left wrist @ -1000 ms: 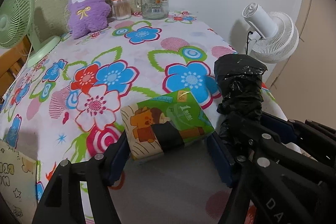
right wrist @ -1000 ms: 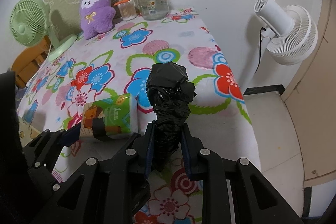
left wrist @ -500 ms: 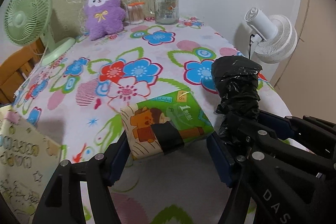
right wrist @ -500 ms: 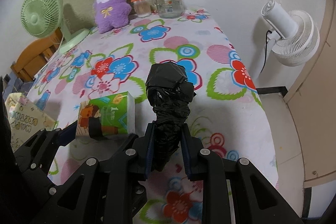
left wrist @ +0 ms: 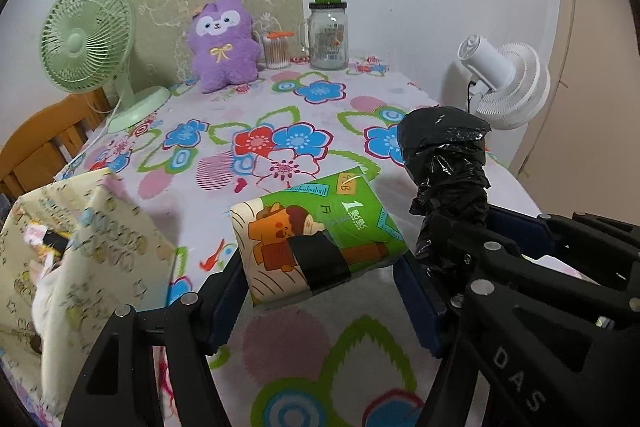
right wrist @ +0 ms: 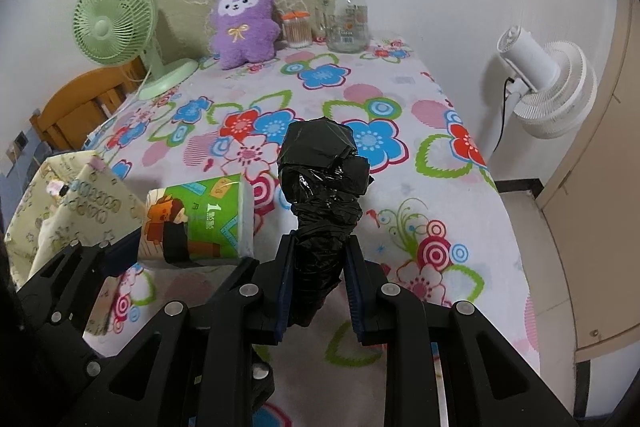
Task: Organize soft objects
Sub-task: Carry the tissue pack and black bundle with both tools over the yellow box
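Observation:
A green tissue pack point(left wrist: 316, 239) with a cartoon print and a black tape band is clamped crosswise in my left gripper point(left wrist: 320, 291), held above the flowered tablecloth point(left wrist: 280, 131). The same tissue pack point(right wrist: 196, 223) shows at the left of the right wrist view. My right gripper point(right wrist: 318, 279) is shut on a wad of black plastic bags point(right wrist: 322, 183), which sticks up past the fingers. That black wad point(left wrist: 444, 163) stands just right of the pack. A pale yellow patterned bag point(left wrist: 76, 239) gapes open at the near left, with things inside.
At the back of the table stand a purple plush toy point(left wrist: 224, 43), a cotton swab jar point(left wrist: 276, 49) and a glass jar with a green lid point(left wrist: 329, 27). A green fan point(left wrist: 88, 39) is back left, a white fan point(left wrist: 508, 83) off the right edge, a wooden chair point(left wrist: 44, 143) left.
Both grippers, still holding the pack and the black wad, have pulled back and risen from the table. The yellow bag has come into view at the left.

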A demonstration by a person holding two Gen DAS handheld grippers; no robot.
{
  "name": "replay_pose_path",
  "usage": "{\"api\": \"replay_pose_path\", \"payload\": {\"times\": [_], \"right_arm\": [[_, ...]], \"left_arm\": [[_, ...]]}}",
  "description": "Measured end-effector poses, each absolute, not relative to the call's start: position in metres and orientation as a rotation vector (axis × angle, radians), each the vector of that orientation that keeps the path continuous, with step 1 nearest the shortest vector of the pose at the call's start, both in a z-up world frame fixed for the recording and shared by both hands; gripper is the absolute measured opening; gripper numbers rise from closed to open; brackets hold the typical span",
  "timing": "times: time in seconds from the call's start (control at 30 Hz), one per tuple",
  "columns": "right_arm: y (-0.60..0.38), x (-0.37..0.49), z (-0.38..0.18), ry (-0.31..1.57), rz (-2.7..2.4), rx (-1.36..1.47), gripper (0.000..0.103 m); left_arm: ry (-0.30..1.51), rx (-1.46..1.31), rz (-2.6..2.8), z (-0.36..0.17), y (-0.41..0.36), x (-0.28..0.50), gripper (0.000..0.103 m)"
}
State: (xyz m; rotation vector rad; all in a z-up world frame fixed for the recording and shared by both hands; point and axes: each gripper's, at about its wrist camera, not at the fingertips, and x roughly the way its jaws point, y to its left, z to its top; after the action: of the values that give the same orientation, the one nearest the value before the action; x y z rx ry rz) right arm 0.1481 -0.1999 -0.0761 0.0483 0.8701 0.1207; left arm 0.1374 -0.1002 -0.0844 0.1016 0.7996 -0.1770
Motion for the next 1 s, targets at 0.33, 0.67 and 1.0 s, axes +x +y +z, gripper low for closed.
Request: {"api": "replay_pose_path", "payload": {"times": [0.33, 0.67, 1.0], "right_arm": [[-0.181, 0.116, -0.058, 0.825, 0.132, 0.019, 0.027], [-0.163, 0.088, -0.041, 0.789, 0.139, -0.002, 0.027], [-0.138, 0.067, -0.027, 0.772, 0.145, -0.047, 0.026]], "left_arm": [[0.747, 0.12, -0.183, -0.066, -0.084, 0.105, 0.073], [0.692, 0.164, -0.175, -0.048, -0.068, 0.072, 0.073], [0.671, 0.174, -0.171, -0.036, -0.046, 0.055, 0.073]]}}
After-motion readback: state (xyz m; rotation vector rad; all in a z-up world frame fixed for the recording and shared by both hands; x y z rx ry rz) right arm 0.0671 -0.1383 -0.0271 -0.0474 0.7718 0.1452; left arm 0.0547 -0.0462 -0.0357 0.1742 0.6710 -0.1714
